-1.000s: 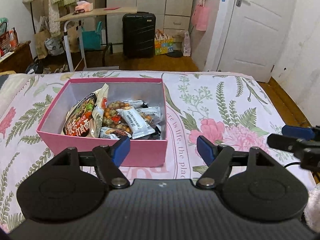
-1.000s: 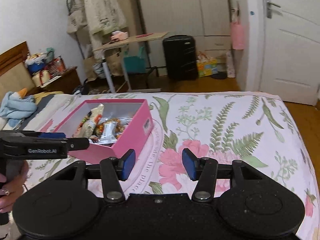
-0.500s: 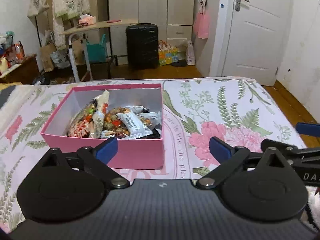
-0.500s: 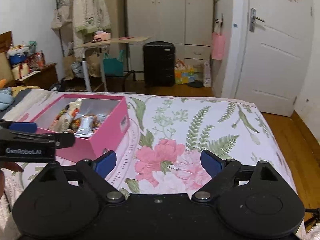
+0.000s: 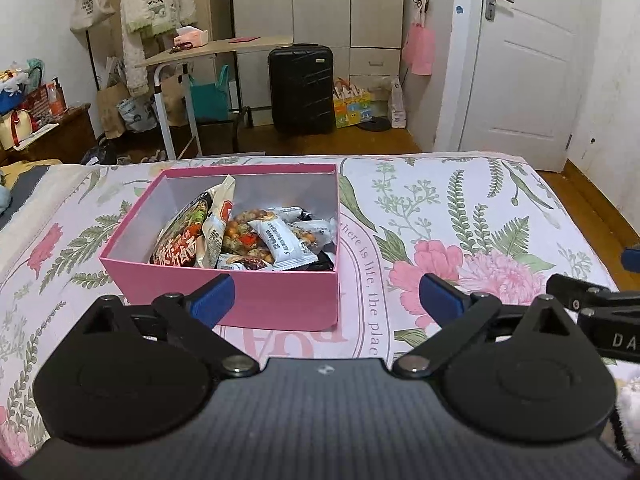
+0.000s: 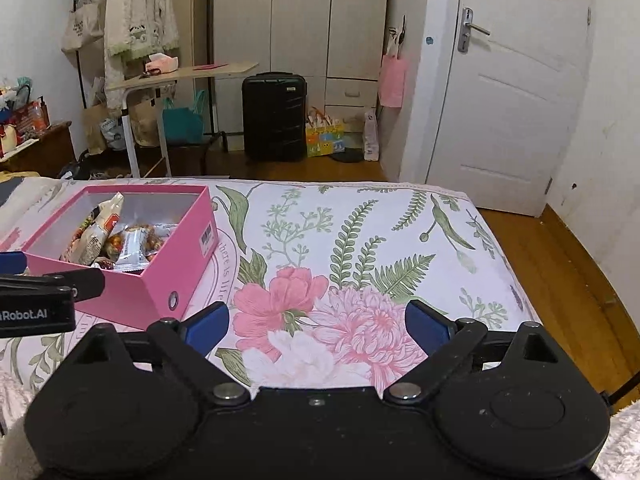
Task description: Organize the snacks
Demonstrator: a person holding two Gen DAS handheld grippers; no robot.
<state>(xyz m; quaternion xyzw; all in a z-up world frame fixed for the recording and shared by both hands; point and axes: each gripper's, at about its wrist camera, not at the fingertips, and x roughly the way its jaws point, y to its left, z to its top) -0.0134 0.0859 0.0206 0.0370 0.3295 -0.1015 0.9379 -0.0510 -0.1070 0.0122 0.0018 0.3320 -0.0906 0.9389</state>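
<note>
A pink box (image 5: 280, 304) sits open on the floral bedspread (image 5: 460, 216) and holds several snack packets (image 5: 260, 240): a dark noodle pack, white bars, nut bags. My left gripper (image 5: 325, 294) hovers just in front of the box's near wall, open, with nothing between its blue pads. In the right wrist view the box (image 6: 160, 288) lies to the left with the snack packets (image 6: 120, 240) inside. My right gripper (image 6: 317, 326) hangs over the pink flower print; its jaws are opening and nothing is between them.
The bedspread right of the box bears only its print. Beyond the bed's far edge are wooden floor, a black suitcase (image 5: 301, 88), a rolling side table (image 5: 216, 46) and a white door (image 5: 524, 60). The right gripper's finger (image 5: 600, 304) juts in at the right edge.
Both grippers' jaws have spread from half shut to wide open. Both views have tilted up, so more of the room shows. The box and snacks have not moved.
</note>
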